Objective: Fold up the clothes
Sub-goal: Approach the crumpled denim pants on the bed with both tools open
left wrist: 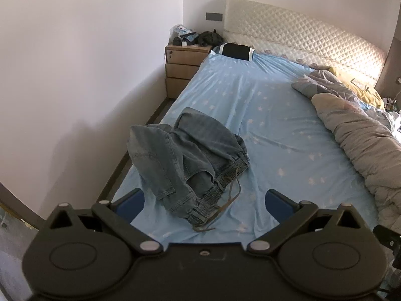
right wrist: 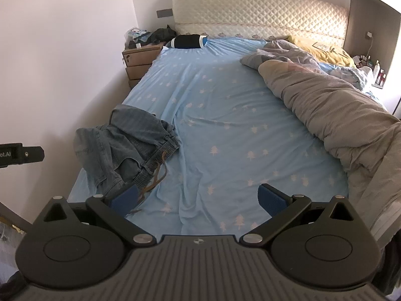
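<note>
Judging risk first: the crumpled blue-grey denim trousers with an elastic waistband (left wrist: 190, 165) lie in a heap, layers overlapping, so a pinch into the pile would likely take several layers at once and drag the bundle instead of spreading it. Loose brown drawstring (left wrist: 230, 200) trails off the waistband toward the near edge; it could snag a finger or get grabbed in place of the cloth. Light blue bedsheet with pale tree print (left wrist: 275, 125) is wrinkled under the garment and could be pinched along with it.

Position: trousers sit on the left part of the bed, near its left edge, well apart from the bunched grey duvet (right wrist: 338, 115).

Left gripper (left wrist: 204, 199): fingers apart, holding nothing; waistband end lies between and just ahead of them.

Right gripper (right wrist: 198, 198): fingers apart, empty; trousers ahead-left, drawstring close by its left blue pad (right wrist: 125, 199), contact cannot be told.
</note>
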`<state>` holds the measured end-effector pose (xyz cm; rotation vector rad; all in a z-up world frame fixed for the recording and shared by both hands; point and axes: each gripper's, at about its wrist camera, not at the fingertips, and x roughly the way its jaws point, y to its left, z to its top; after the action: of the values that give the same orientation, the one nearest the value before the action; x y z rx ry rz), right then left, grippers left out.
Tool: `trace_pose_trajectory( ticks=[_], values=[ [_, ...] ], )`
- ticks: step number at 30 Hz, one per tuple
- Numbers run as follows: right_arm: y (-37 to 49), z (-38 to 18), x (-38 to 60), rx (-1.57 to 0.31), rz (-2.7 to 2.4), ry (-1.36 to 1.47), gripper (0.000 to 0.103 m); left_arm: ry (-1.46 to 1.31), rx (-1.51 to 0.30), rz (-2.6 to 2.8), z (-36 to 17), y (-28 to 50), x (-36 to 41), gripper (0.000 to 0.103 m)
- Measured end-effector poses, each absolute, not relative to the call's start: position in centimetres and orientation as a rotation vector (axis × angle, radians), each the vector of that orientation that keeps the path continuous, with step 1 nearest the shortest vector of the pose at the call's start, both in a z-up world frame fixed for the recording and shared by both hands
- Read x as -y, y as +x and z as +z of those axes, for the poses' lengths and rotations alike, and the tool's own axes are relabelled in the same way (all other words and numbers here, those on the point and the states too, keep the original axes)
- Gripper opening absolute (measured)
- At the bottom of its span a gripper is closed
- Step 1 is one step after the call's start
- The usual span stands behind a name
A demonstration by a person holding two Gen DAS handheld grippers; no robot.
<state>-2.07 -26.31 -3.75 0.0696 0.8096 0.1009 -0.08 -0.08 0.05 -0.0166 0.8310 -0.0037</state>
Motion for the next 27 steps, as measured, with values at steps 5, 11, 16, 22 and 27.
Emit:
trace_pose_trajectory(
  ticks=[5, 11, 16, 22, 27],
  values=[
    [-1.9, -3.7, 26.8, -0.816, 0.1, 0.069, 0.103, 0.049, -0.8, -0.006, 1.3, -1.1, 1.5, 0.103],
    [-1.6, -3.8, 27.4, -0.823, 0.101, 0.068, 0.103, 0.044, -0.808, -0.01, 0.8, 0.0, 1.9, 0.103],
    [-1.6, -3.7, 27.8, -0.834, 0.106, 0.061, 0.103, 0.044, -0.815, 0.0, 0.7, -0.1, 2.4, 0.103],
    [-1.3, -3.7, 27.9, -0.843, 0.114, 0.054, 0.103, 0.05, -0.822, -0.003, 0.9, -0.1, 2.7, 0.103],
    [-1.2, -3.9, 28.3, -0.841, 0.108, 0.058, 0.103, 0.045, -0.824, -0.009, 1.0, 0.1, 2.6, 0.103]
  ],
)
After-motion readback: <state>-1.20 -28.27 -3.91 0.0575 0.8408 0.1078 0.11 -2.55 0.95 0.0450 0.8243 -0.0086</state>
